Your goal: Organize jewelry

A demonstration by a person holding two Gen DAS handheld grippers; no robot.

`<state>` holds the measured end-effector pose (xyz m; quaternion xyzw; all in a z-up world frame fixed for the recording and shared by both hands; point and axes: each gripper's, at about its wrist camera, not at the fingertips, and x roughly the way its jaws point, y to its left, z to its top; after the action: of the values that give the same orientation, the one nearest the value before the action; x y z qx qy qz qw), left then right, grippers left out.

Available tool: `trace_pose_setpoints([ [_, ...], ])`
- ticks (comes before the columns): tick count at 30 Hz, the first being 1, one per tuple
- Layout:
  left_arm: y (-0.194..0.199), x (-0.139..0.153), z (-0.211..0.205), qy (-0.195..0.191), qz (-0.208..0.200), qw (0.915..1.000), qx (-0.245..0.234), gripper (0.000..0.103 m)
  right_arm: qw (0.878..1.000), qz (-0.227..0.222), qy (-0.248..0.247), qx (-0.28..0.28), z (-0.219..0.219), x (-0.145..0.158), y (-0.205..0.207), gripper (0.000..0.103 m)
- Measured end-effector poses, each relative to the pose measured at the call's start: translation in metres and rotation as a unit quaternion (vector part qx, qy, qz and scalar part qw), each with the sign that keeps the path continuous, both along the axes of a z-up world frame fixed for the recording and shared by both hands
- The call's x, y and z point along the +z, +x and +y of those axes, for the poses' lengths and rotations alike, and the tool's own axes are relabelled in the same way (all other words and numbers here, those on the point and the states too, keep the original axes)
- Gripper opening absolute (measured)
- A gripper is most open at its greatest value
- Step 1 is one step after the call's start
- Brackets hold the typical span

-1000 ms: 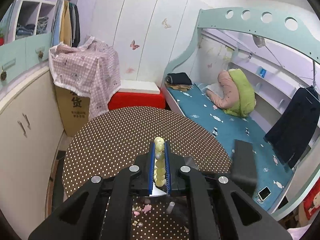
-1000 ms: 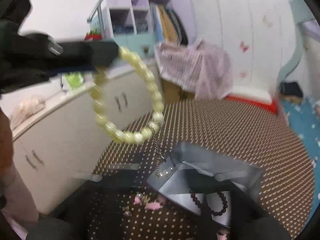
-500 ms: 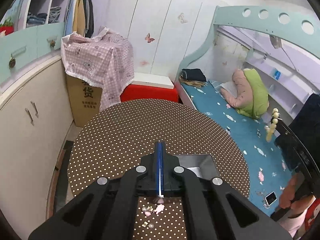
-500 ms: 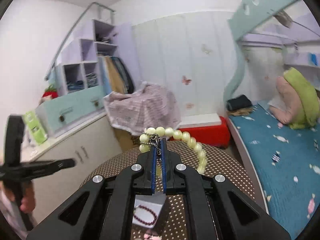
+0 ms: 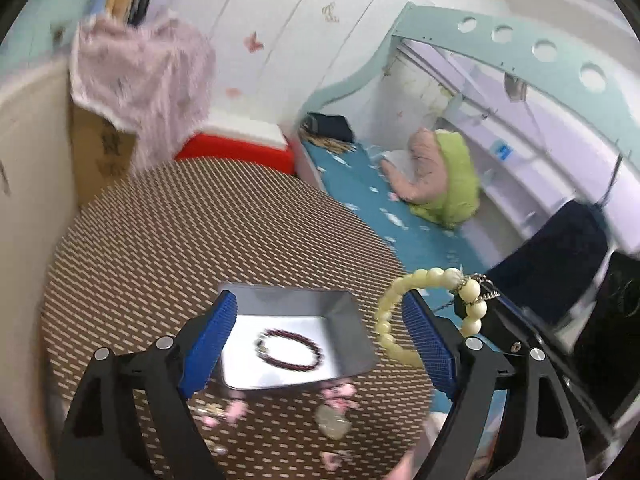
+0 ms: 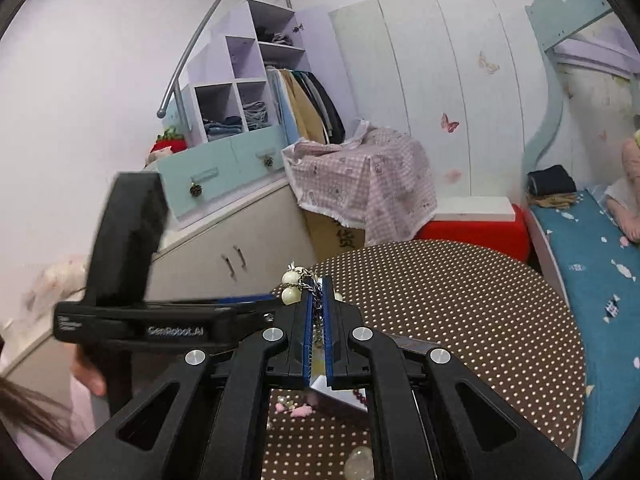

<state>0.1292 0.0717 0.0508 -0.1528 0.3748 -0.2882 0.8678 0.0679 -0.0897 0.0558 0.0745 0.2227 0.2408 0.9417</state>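
In my left wrist view the left gripper [image 5: 320,336] stands wide open, empty, its blue pads either side of the silver tray [image 5: 340,312] at lower centre. A dark red bracelet [image 5: 289,349] lies flat in the tray. The pale yellow bead bracelet [image 5: 424,312] hangs at right centre, partly hidden behind my right-hand blue pad [image 5: 428,344]. Blurred pink bits [image 5: 340,394] and a clear bead [image 5: 332,426] sit on the dotted brown table [image 5: 200,240] just below the tray.

In my right wrist view the right gripper [image 6: 317,312] is nearly closed on the bracelet's metal chain [image 6: 316,296], a few beads showing at upper left of the tips. The left tool's black body crosses the left of the frame, blocking the cabinets. A pink checked cloth [image 6: 360,176] covers a box beyond the table.
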Motion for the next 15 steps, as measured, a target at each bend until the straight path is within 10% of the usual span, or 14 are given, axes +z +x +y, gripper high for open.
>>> trace_pose_setpoints([
  [3,0.001,-0.008,-0.004,-0.008,0.006,0.9992,-0.038,0.058,1.000,0.004,0.001,0.001,0.001,-0.002,-0.002,0.005],
  [5,-0.001,-0.011,-0.010,-0.004,0.014,0.9983,-0.057,0.015,1.000,0.012,0.005,0.002,0.002,-0.005,0.000,0.005],
  [6,-0.001,-0.013,-0.013,-0.002,0.015,0.9979,-0.063,0.009,1.000,0.014,0.006,0.003,0.002,-0.006,0.000,0.005],
  [15,-0.009,0.001,-0.002,0.052,-0.031,0.9981,0.001,0.007,0.998,0.050,-0.028,-0.029,-0.001,-0.023,0.013,0.005],
])
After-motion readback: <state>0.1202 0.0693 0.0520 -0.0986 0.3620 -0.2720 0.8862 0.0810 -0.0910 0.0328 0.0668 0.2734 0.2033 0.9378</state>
